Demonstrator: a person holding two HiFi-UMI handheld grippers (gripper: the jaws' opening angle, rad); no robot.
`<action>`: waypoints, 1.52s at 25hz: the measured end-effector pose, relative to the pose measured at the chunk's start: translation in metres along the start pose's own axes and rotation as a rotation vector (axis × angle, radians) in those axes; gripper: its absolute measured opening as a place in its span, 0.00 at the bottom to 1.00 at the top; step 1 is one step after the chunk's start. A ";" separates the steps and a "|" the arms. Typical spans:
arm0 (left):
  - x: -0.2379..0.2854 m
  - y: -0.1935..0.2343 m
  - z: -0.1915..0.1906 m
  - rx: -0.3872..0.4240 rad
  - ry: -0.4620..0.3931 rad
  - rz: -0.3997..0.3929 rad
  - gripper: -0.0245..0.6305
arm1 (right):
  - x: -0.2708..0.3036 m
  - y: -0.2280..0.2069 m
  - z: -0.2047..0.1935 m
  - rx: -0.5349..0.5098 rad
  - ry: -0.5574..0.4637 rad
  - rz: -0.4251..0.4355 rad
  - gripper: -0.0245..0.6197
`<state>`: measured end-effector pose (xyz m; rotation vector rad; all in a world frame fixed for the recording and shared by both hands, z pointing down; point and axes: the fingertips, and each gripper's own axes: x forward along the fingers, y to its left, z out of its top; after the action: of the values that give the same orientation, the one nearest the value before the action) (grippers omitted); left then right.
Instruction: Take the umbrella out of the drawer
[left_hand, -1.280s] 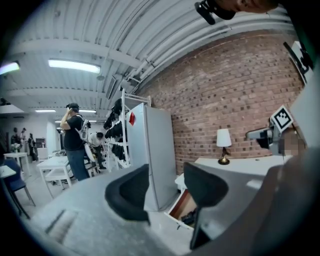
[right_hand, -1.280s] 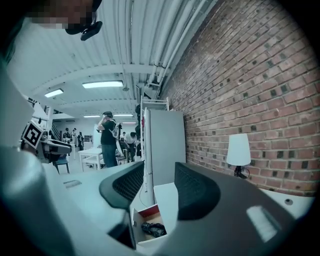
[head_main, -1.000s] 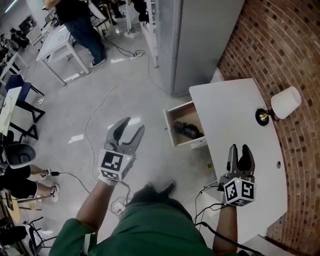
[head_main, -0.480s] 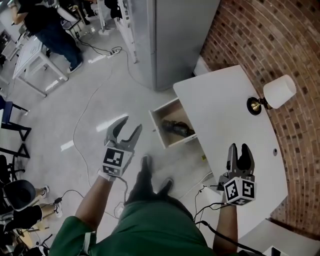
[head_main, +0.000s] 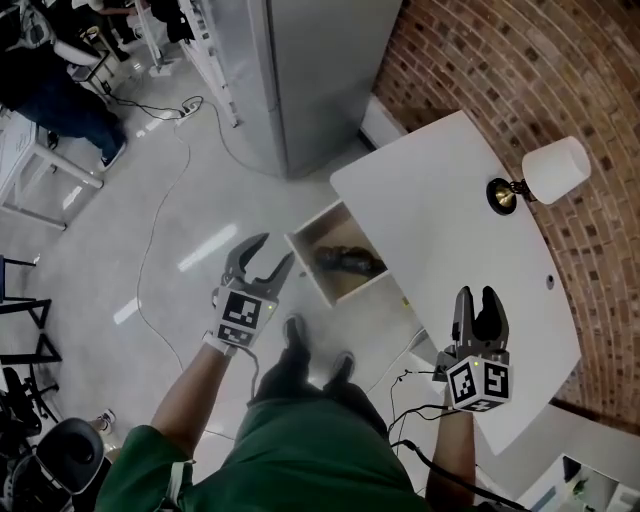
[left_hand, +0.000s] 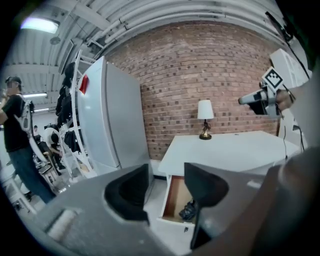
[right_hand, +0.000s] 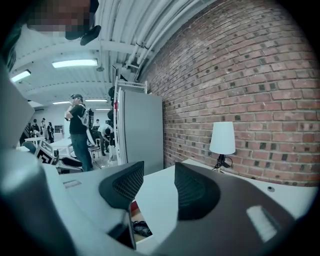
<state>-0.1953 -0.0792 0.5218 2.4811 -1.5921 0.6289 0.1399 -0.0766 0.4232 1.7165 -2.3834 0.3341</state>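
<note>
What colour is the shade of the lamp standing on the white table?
White. The lampshade shows best in the right gripper view, against the brick wall.

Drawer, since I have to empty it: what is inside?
A dark umbrella lies on the wooden floor of the open drawer. The drawer's rear runs under the table, so anything there is hidden.

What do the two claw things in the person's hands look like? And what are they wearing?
The left gripper and the right gripper are grey two-jaw claws with curved black pads. Each bears a white cube printed with black square markers: the left cube and the right cube. The person wears a green short-sleeved shirt.
</note>
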 end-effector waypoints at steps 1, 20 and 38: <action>0.006 0.003 -0.003 0.005 0.005 -0.017 0.38 | 0.002 0.001 -0.002 0.006 0.006 -0.013 0.31; 0.124 -0.054 -0.073 0.198 0.169 -0.251 0.42 | 0.023 -0.056 -0.062 0.141 0.058 -0.099 0.31; 0.238 -0.137 -0.209 0.471 0.373 -0.615 0.52 | 0.045 -0.098 -0.141 0.216 0.186 -0.191 0.31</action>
<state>-0.0453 -0.1514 0.8243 2.7192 -0.5403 1.3565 0.2211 -0.1068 0.5784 1.8926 -2.0981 0.7090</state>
